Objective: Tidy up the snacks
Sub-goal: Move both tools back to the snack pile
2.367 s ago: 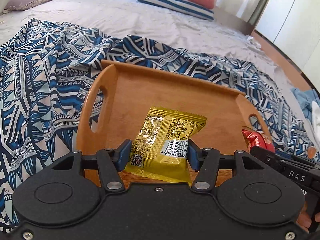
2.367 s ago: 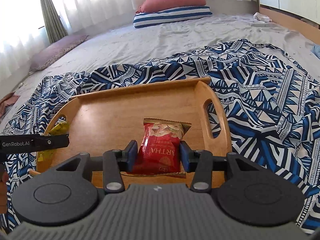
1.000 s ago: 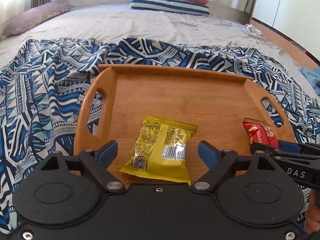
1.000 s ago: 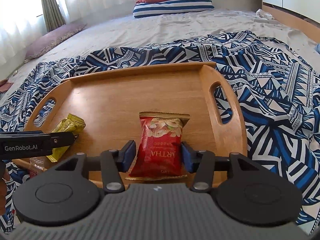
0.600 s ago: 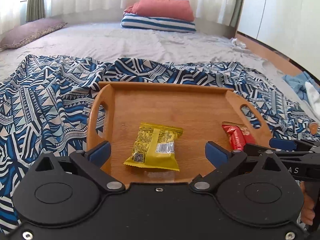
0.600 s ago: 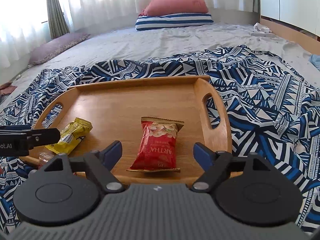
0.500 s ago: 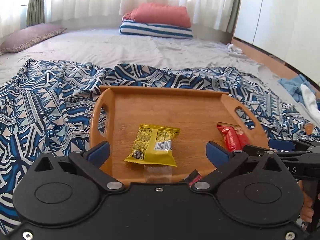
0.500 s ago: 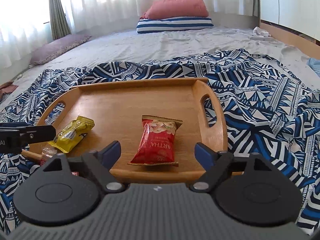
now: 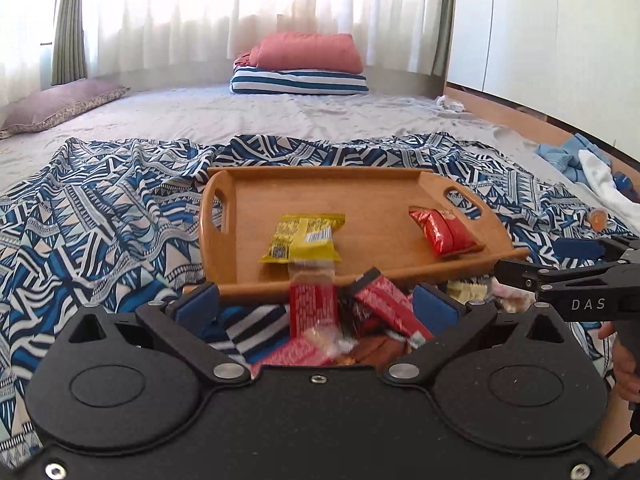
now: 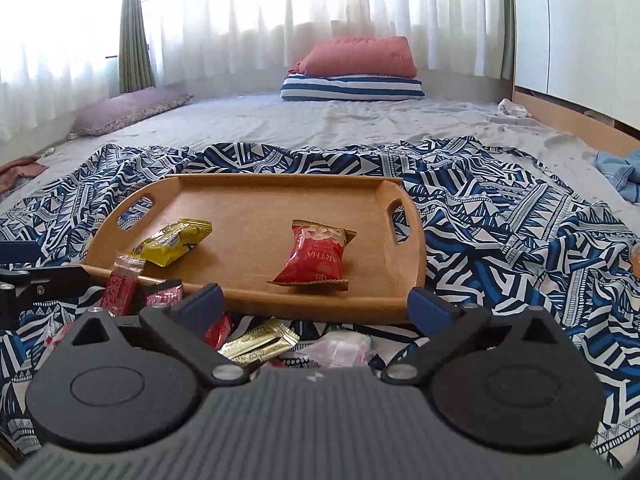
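A wooden tray (image 9: 372,200) (image 10: 256,204) lies on a blue patterned cloth on the bed. A yellow snack packet (image 9: 304,238) (image 10: 174,241) lies at its left front and a red snack packet (image 9: 442,232) (image 10: 316,258) at its right. A heap of loose snacks (image 9: 352,320) (image 10: 260,344) lies on the cloth in front of the tray. My left gripper (image 9: 316,306) is open and empty above the heap. My right gripper (image 10: 316,306) is open and empty in front of the tray; it also shows in the left wrist view (image 9: 568,268).
The patterned cloth (image 9: 100,216) (image 10: 520,232) is wrinkled all around the tray. Stacked pillows (image 9: 300,68) and a purple pillow (image 9: 60,104) lie at the far end of the bed. Blue and white clothes (image 9: 588,164) lie at the right.
Both grippers opened, left the yellow and red packets lying on the tray, and drew back. The heap of loose snacks in front of the tray has come into view.
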Action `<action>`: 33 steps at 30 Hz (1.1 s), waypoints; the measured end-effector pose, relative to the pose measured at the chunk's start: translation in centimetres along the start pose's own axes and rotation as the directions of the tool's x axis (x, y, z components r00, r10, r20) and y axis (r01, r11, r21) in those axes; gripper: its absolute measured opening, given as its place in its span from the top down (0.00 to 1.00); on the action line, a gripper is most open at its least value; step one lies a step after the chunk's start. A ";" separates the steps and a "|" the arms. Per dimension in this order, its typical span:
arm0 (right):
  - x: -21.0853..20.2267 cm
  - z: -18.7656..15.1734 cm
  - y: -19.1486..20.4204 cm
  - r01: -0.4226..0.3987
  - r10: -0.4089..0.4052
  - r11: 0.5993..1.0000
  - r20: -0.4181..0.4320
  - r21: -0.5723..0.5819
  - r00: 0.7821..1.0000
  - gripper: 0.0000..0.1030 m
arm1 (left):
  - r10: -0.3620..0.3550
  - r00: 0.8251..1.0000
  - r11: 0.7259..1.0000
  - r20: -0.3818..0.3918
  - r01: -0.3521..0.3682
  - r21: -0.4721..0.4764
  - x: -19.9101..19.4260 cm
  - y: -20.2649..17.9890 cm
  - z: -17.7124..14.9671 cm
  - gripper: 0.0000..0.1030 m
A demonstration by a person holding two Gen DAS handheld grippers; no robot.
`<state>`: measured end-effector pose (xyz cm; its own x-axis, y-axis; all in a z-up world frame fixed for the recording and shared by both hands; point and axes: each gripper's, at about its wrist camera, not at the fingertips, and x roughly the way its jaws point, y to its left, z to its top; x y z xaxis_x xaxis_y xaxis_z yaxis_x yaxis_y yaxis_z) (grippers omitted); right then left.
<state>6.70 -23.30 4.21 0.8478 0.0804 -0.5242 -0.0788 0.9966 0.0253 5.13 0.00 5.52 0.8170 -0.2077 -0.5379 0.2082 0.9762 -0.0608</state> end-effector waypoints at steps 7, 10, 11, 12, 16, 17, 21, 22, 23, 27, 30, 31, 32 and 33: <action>-1.7 -2.4 1.8 0.049 -0.047 0.996 0.036 -0.070 0.998 0.00 | 0.005 1.000 1.000 -0.010 -0.005 -0.013 -0.7 0.1 -2.9 0.00; -2.0 -3.3 2.5 0.080 -0.076 0.993 0.051 -0.089 0.996 0.00 | -0.006 1.000 1.000 -0.021 0.005 -0.022 -0.8 0.5 -4.0 0.00; -2.1 -3.7 2.6 0.084 -0.080 0.992 0.053 -0.090 0.995 0.00 | -0.007 1.000 1.000 -0.023 0.006 -0.023 -0.9 0.6 -4.4 0.00; -2.1 -3.9 2.7 0.085 -0.080 0.992 0.054 -0.090 0.995 0.00 | -0.006 1.000 1.000 -0.026 0.006 -0.021 -0.9 0.5 -4.7 0.00; -2.2 -4.8 3.2 0.098 -0.092 0.991 0.065 -0.094 0.994 0.00 | -0.010 0.999 1.000 -0.039 0.009 -0.024 -1.1 0.3 -5.4 0.02; -2.2 -5.0 3.3 0.104 -0.098 0.990 0.067 -0.091 0.993 0.00 | -0.025 0.999 0.999 -0.047 0.023 -0.034 -1.2 0.2 -5.5 0.11; -2.2 -5.6 3.3 0.093 -0.088 0.993 0.074 -0.068 0.993 0.04 | -0.082 0.993 0.994 -0.090 0.075 -0.076 -1.3 -0.3 -5.9 0.43; -2.2 -5.7 3.3 0.089 -0.084 0.994 0.072 -0.064 0.994 0.07 | -0.090 0.992 0.994 -0.091 0.083 -0.077 -1.3 -0.7 -6.0 0.43; -2.1 -5.8 3.3 0.085 -0.080 0.995 0.068 -0.061 0.994 0.09 | -0.095 0.991 0.993 -0.089 0.088 -0.073 -1.4 -0.9 -6.1 0.43; -1.9 -6.0 3.4 0.067 -0.064 0.996 0.056 -0.054 0.996 0.18 | -0.089 0.993 0.995 -0.082 0.085 -0.049 -1.1 -2.2 -6.2 0.41; -1.8 -6.1 3.6 0.066 -0.063 0.996 0.050 -0.056 0.997 0.26 | -0.081 0.993 0.996 -0.084 0.077 -0.051 -0.5 -2.8 -6.0 0.39; -1.8 -6.1 3.7 0.063 -0.060 0.997 0.049 -0.055 0.997 0.28 | -0.081 0.993 0.996 -0.086 0.076 -0.054 -0.3 -3.0 -6.0 0.38; -1.8 -6.2 3.7 0.058 -0.055 0.997 0.048 -0.051 0.997 0.29 | -0.080 0.993 0.995 -0.089 0.075 -0.058 -0.1 -3.1 -6.0 0.38; -1.8 -6.2 3.7 0.056 -0.054 0.997 0.047 -0.048 0.997 0.29 | -0.079 0.993 0.995 -0.090 0.074 -0.062 0.1 -3.2 -6.0 0.38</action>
<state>1.66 -19.88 -0.03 0.8746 0.0276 -0.4840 -0.0563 0.9974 -0.0449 1.30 -2.76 0.63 0.7460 -0.2781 -0.6051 0.2346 0.9601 -0.1521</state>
